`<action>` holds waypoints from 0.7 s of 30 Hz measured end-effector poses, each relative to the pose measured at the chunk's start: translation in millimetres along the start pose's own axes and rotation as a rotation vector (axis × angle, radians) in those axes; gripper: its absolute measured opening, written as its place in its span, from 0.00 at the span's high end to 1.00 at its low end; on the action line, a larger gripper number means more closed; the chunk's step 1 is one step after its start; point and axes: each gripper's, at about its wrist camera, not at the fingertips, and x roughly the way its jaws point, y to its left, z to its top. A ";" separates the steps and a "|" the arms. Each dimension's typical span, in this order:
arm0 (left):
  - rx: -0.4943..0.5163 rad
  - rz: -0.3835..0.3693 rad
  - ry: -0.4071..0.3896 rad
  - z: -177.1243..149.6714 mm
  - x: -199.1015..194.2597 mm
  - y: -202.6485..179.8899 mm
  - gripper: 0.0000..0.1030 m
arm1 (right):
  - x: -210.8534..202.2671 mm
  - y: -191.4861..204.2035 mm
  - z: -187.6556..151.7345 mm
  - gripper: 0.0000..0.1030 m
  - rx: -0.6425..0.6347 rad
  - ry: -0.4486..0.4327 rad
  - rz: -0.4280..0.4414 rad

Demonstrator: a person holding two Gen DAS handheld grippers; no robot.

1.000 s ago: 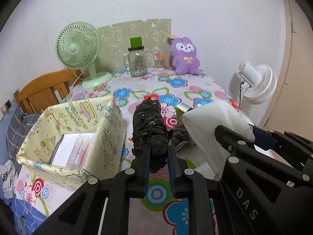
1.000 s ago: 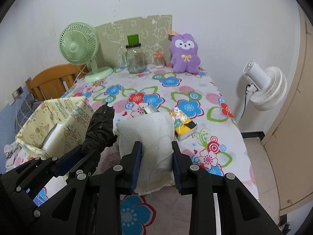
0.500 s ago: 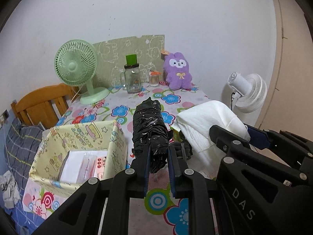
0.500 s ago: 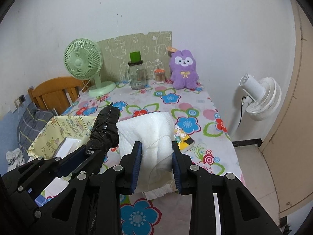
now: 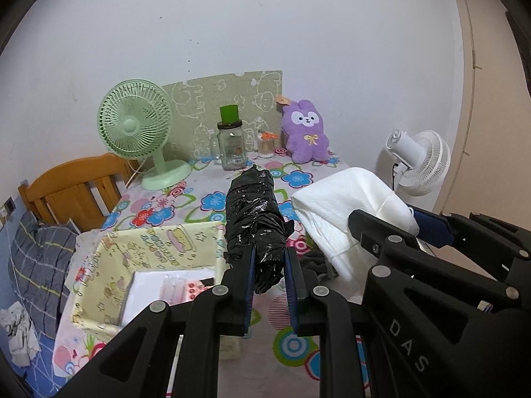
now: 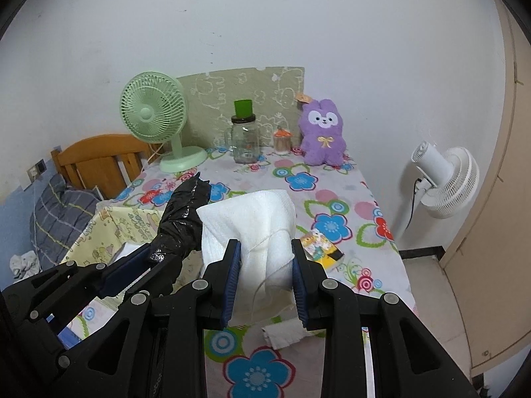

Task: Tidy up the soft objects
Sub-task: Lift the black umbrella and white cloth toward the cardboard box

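Black right tool, "DAS" lettering

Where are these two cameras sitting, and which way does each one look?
Left wrist: on the left gripper, looking along its fingers, shut on a black bundle; the right gripper shows beside it.
Right wrist: on the right gripper, shut on a white cloth.
Shared: floral table, purple plush, green fan.

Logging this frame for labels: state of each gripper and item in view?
left gripper: shut on black bag
black bag: held in the air
right gripper: shut on white cloth
white cloth: held in the air
yellow box: open, items inside
jar: upright, lid on
green fan: upright
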 end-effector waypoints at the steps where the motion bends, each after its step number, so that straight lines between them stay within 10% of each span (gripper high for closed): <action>1: 0.000 0.004 -0.001 0.2 -0.6 2.8 0.86 | 0.9 2.0 1.3 0.68 -0.003 0.000 0.003; 21: -0.011 0.048 -0.017 -0.5 -3.4 72.0 0.85 | 20.2 71.0 17.5 0.68 -0.043 -0.008 0.081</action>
